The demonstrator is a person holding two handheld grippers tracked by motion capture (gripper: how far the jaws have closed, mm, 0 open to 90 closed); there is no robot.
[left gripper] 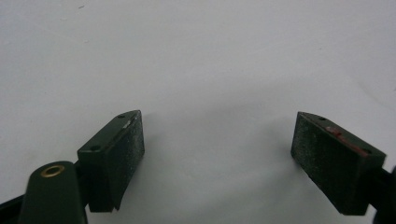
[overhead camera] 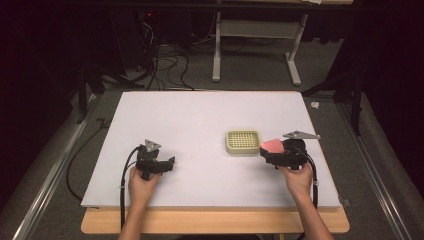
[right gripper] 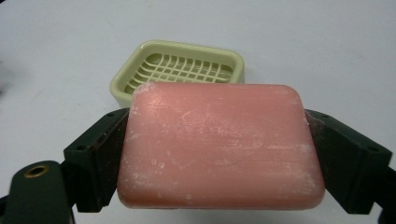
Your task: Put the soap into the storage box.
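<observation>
Soap dish [right gripper: 180, 70] front behind soap [right gripper: 219, 144]

High view: overhead, facing forward, far. Gripper views: low, close along jaws. Shared by high and right gripper views: soap [right gripper: 219, 144], soap dish [overhead camera: 243, 142].

Overhead light falls bright and even on the white table [overhead camera: 200, 125] in the high view, while the room around it sinks into darkness. Both gripper views are soft and slightly blurred, with faint shadows under the jaws and no harsh glare.
</observation>
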